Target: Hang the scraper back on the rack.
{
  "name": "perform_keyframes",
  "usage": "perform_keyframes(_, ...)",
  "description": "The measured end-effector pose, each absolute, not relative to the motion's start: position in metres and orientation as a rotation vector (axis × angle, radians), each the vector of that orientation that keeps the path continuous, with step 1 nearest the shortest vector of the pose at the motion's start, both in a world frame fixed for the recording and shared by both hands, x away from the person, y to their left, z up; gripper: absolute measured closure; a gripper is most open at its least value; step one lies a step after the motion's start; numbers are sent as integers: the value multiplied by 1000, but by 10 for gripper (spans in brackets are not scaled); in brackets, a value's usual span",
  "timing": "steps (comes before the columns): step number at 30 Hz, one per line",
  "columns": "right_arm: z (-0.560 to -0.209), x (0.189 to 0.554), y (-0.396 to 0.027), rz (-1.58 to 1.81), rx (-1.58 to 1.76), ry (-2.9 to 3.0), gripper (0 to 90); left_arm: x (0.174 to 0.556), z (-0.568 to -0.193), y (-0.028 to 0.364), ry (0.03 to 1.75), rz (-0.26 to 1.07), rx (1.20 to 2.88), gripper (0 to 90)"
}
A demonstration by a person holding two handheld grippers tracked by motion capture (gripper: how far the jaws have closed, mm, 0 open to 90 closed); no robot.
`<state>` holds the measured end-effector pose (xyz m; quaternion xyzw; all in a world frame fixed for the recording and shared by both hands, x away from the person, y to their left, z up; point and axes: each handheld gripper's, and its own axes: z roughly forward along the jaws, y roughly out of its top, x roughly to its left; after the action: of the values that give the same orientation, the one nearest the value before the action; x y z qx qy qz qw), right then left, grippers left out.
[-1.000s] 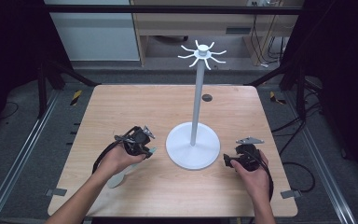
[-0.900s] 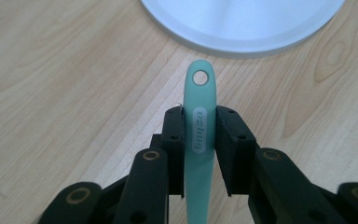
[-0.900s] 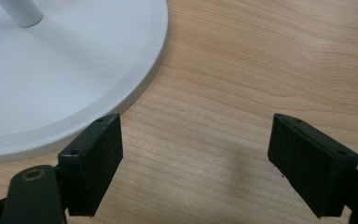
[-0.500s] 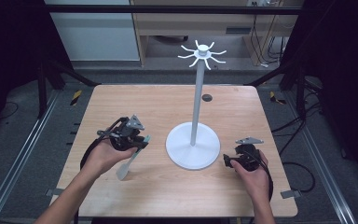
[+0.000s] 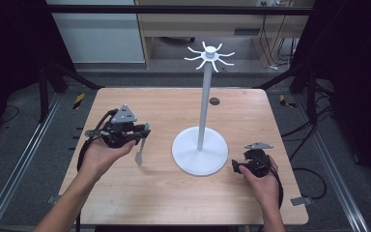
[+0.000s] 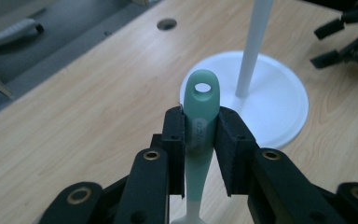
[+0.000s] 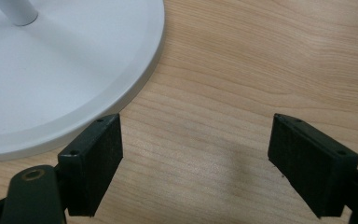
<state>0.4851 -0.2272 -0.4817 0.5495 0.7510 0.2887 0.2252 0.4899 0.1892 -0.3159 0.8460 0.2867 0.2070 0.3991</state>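
One utensil is in play: a pale green spatula (image 6: 199,122) pinched by its handle between the pads of the left gripper (image 5: 142,133), its hanging hole poking out just past the fingertips (image 6: 230,140). In the high view it dangles blade-down from that gripper, clear of the table (image 5: 125,203) and left of the white stand (image 5: 200,152). The step in hand looks like the carry after pickup, with the hanging to follow. That next move probably calls for a good lift, since the hooks (image 5: 207,54) fan out at the very top of the tall pole, well above where the spatula hangs. The hole must then be lined up with one thin prong and slid over it before the jaws let go.

The right gripper (image 5: 239,166) rests low on the table just beside the stand's round base (image 7: 51,84), its jaws spread with only bare wood between them; it may be placed to steady the base. A small dark hole (image 5: 214,101) sits in the tabletop behind the pole. Little blocks the way. The main risk is knocking the slim pole or missing the prong, since the hole is small.
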Motion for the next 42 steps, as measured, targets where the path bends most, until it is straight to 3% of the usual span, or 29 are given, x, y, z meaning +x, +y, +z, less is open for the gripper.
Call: perform_keyframes(42, -479, 486, -228, 829, 1511, 2058, 153, 479, -239, 151, 631, 587, 1974, 739)
